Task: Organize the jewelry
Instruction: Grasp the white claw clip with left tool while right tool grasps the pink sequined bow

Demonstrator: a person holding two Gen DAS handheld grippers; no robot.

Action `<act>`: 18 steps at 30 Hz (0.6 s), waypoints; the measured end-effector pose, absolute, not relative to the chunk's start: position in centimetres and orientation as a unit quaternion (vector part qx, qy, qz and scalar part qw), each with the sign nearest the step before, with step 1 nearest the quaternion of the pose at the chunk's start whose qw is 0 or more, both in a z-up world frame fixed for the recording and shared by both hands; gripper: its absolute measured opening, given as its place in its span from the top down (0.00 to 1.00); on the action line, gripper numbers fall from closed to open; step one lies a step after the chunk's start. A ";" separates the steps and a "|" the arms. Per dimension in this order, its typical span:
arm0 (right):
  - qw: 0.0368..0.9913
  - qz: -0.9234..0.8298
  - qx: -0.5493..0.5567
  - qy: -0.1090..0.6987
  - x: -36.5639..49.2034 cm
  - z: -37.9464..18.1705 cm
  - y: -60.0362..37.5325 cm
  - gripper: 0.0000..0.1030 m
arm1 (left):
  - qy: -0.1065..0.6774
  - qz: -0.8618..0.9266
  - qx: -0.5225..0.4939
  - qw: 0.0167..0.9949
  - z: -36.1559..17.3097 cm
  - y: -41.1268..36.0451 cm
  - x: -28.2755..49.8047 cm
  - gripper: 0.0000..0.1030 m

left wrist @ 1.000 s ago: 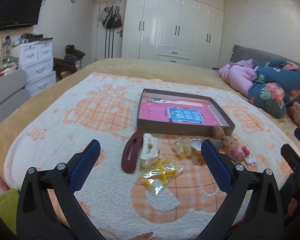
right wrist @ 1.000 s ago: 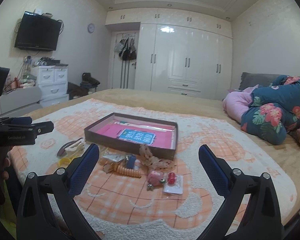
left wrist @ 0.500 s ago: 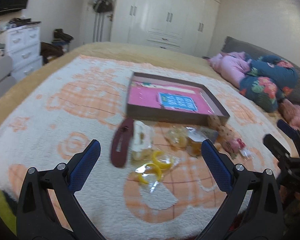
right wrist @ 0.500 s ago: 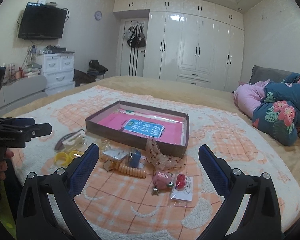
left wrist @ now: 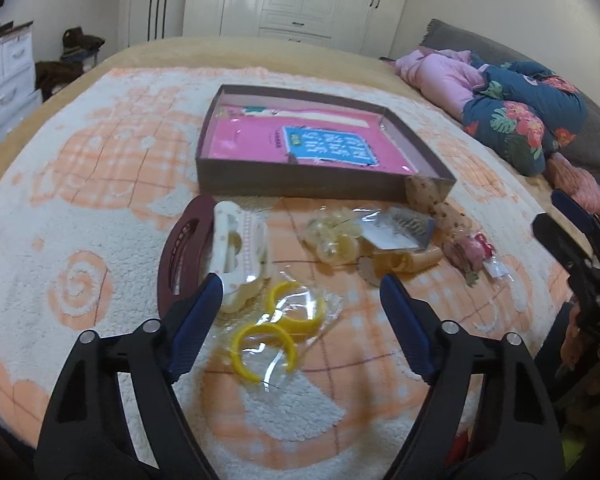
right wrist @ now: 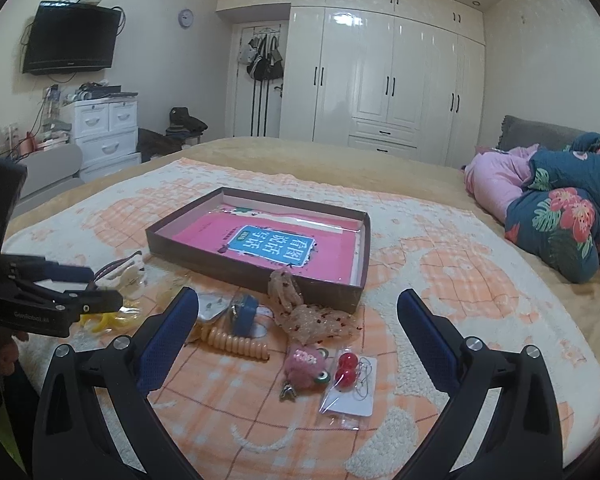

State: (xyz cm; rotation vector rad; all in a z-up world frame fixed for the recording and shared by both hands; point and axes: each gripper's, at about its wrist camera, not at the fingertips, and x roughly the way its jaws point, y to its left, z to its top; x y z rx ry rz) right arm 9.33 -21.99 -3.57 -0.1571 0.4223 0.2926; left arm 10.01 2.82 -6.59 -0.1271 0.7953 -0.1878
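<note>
Both tongs stand wide and hold nothing: the left tongs (left wrist: 302,294) hang low over the packet of yellow hoop earrings (left wrist: 278,328), which lies between the blue fingers, and the right tongs (right wrist: 298,316) point at the jewelry further to the right. I judge that the left side prepares to take this packet first, because it is the nearest piece and lies flat and free. Just beside it are a dark red hair clip (left wrist: 184,246) and a white claw clip (left wrist: 238,246), touching each other. In the right view a beige spiral hair tie (right wrist: 236,343), a small blue thing (right wrist: 245,314) (I cannot tell what it is), a pink fluffy charm (right wrist: 305,366) and a card with red ball earrings (right wrist: 350,376) lie near together, all in front of the shallow brown box (right wrist: 256,276). The box has a pink book inside and no jewelry, so probably the sorting is not yet begun. Everything rests on a fluffy white and orange blanket (left wrist: 80,240) on a bed; such soft pile may hide thin hooks. Behind stand white wardrobes (right wrist: 384,76), a white drawer unit (right wrist: 104,132) and a wall television (right wrist: 70,40).
</note>
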 end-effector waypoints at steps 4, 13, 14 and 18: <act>0.964 0.141 -0.072 0.213 10.2 -3.8 -22.3 0.06 | 0.406 -0.081 -0.071 0.908 -7.3 3.8 11.1 0.37; 0.962 0.140 -0.068 0.223 11.8 -4.3 -22.5 0.06 | 0.432 -0.091 -0.094 0.892 -8.2 4.5 13.5 0.50; 0.961 0.141 -0.069 0.229 12.2 -4.4 -22.5 0.06 | 0.433 -0.092 -0.092 0.892 -8.2 4.4 13.7 0.50; 0.949 0.142 -0.078 0.269 14.2 -5.2 -22.5 0.06 | 0.437 -0.094 -0.085 0.890 -8.4 3.9 14.7 0.59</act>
